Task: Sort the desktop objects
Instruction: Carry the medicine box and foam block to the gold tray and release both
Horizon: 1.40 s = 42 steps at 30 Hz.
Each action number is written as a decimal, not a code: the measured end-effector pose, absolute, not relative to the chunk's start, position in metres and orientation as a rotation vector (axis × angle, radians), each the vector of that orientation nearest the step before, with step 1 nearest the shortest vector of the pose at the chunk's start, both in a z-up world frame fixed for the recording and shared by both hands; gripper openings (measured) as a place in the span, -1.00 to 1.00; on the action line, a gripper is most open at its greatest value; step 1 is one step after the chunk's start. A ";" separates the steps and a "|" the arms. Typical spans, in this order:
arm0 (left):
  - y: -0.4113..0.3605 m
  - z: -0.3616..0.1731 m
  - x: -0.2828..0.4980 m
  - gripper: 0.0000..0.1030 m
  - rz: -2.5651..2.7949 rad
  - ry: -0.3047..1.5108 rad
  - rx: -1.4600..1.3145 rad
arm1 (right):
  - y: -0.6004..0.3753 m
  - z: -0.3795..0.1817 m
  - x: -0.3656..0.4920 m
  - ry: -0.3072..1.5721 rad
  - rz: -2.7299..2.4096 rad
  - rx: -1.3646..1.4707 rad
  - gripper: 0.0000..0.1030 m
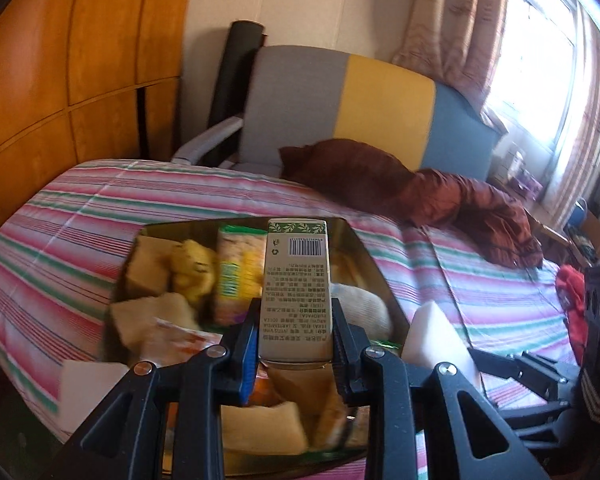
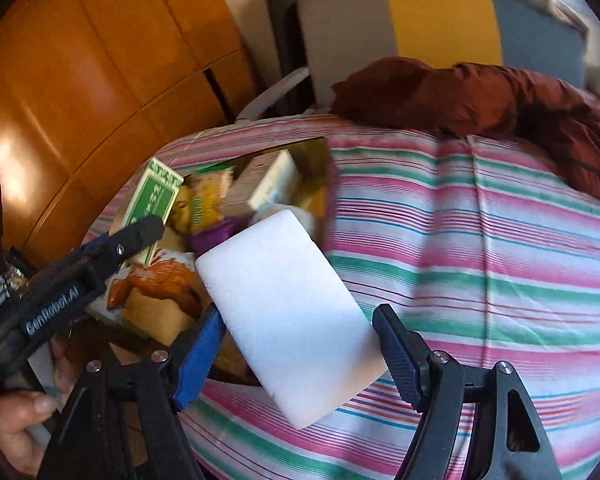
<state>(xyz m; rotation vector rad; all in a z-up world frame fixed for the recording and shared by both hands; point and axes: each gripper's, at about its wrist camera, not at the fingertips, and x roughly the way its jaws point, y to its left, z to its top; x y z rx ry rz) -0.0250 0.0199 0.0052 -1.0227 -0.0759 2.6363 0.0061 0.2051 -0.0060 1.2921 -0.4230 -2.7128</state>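
Note:
My left gripper (image 1: pixel 295 330) is shut on a green and beige carton (image 1: pixel 296 280) with a barcode, held upright over a shiny gold tray (image 1: pixel 364 248) full of snack packets. The carton also shows in the right wrist view (image 2: pixel 152 204), clamped by the left gripper (image 2: pixel 140 236). My right gripper (image 2: pixel 300 344) is shut on a white foam block (image 2: pixel 292 320), held tilted at the tray's right edge, over the striped bedspread (image 2: pixel 480 240). The block shows in the left wrist view (image 1: pixel 436 336) too.
The tray (image 2: pixel 318 152) holds yellow snack bags (image 1: pixel 192 272), a green packet (image 1: pixel 236 276), beige blocks (image 1: pixel 148 264) and an orange packet (image 2: pixel 156 284). A brown jacket (image 1: pixel 420 188) lies at the bed's far side. A chair (image 1: pixel 340 108) and wooden wardrobe (image 1: pixel 60 60) stand behind.

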 end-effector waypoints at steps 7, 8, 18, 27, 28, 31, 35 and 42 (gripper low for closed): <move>-0.010 0.000 -0.047 -0.43 2.679 -0.110 -1.075 | 0.168 -0.009 -0.020 -0.325 -2.672 1.287 0.47; -0.012 -0.002 -0.050 -0.43 2.678 -0.109 -1.086 | 0.165 -0.009 -0.024 -0.307 -2.676 1.286 0.47; 0.012 -0.035 -0.074 -0.43 2.607 -0.029 -1.191 | 0.155 -0.026 -0.086 -0.137 -2.711 1.354 0.47; 0.022 -0.049 -0.073 -0.37 2.627 -0.013 -1.217 | 0.148 -0.033 -0.080 0.076 -2.717 1.340 0.64; 0.021 -0.048 -0.072 -0.33 2.631 -0.016 -1.213 | 0.146 -0.035 -0.080 0.079 -2.712 1.347 0.69; 0.019 -0.045 -0.071 -0.22 2.648 -0.013 -1.202 | 0.143 -0.039 -0.077 0.118 -2.724 1.339 0.69; 0.015 -0.040 -0.068 -0.11 2.659 -0.026 -1.189 | 0.139 -0.037 -0.074 0.125 -2.716 1.330 0.69; 0.011 -0.031 -0.061 0.12 2.685 -0.034 -1.154 | 0.135 -0.026 -0.065 0.131 -2.744 1.275 0.70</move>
